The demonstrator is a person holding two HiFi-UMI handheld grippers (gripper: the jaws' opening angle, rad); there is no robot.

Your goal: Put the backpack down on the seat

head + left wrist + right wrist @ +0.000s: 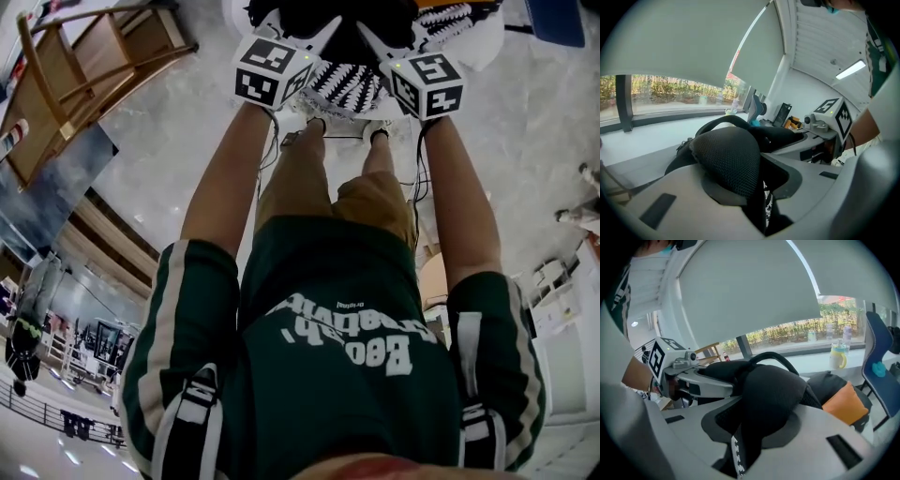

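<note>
The left hand-held gripper (751,165) is clenched on the backpack's (339,21) mesh strap (725,152); the right hand-held gripper (764,420) grasps the other strap (774,383). Both sit top centre in the head view.

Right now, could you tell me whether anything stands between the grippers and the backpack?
Nothing visible does: the left gripper and the right gripper each have a strap of the backpack between the jaws.
</note>
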